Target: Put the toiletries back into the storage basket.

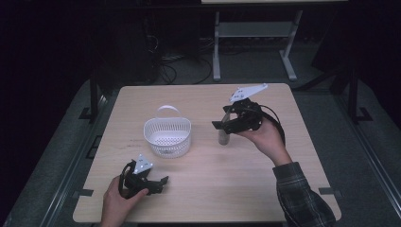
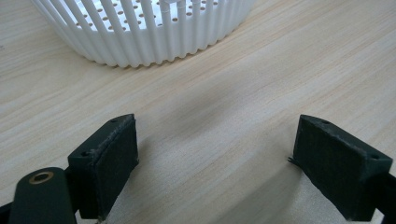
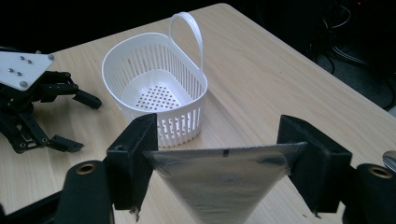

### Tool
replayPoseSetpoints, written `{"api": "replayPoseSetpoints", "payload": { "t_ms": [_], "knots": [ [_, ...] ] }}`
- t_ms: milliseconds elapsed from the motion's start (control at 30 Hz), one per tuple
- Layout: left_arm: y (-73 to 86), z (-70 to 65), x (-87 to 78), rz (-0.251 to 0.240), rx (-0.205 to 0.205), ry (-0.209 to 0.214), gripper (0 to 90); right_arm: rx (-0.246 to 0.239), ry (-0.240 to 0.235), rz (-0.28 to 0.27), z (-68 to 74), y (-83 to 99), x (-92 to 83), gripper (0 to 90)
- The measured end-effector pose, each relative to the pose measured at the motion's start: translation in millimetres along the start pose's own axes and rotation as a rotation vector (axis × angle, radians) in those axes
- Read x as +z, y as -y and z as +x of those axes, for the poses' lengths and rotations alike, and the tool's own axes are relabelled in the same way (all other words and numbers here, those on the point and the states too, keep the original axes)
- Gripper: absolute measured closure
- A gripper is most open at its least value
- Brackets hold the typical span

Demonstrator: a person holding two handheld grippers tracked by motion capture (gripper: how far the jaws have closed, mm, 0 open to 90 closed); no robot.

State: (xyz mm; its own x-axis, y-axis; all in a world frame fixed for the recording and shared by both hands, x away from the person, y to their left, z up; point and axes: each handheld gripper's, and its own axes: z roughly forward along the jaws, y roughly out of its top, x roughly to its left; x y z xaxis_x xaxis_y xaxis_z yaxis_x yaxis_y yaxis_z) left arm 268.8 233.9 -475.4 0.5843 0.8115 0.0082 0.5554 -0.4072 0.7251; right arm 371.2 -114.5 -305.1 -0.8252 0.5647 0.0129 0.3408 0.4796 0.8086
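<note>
Silver foil pouch [image 3: 219, 179]: flat and metallic with a crimped top edge, clamped across its width between the two black pads of the right tongs [image 3: 219, 154] at the lower middle of the right gripper view. In the high view the pouch [image 1: 223, 135] hangs as a grey sliver under the right tongs [image 1: 222, 124], right of centre, its lower end at or just above the desk [image 1: 236, 189]; contact cannot be told. A small dark mark sits on the crimp, too small to read, and no brand or lettering can be made out on the foil. White plastic basket [image 1: 167, 136]: oval, with slatted walls, a perforated floor and a loop handle at its far rim, standing upright on the desk left of centre, with nothing visible inside. It sits at the upper middle of the right gripper view [image 3: 156, 93] and along the top edge of the left gripper view [image 2: 140, 32]; no moulded writing is legible. Left tongs [image 1: 163, 182]: held low at the lower left of the high view, near the basket but apart from it, pads spread wide over bare wood grain and grasping nothing [image 2: 215, 163]. Desk: pale wood-grain top, unmarked.
</note>
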Motion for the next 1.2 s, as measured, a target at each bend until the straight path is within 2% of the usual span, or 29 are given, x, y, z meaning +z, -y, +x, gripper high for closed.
{"api": "replayPoseSetpoints", "payload": {
  "t_ms": [467,1200],
  "knots": [
    [0.0,0.0,0.0,0.001,0.001,0.002,12.8,-0.023,-0.005,-0.003,8.1,-16.3,5.4,29.8],
    [0.1,-0.2,-0.1,0.001,0.004,0.003,12.8,-0.055,-0.04,-0.021,17.9,-41.7,17.2,29.7]
  ]
}}
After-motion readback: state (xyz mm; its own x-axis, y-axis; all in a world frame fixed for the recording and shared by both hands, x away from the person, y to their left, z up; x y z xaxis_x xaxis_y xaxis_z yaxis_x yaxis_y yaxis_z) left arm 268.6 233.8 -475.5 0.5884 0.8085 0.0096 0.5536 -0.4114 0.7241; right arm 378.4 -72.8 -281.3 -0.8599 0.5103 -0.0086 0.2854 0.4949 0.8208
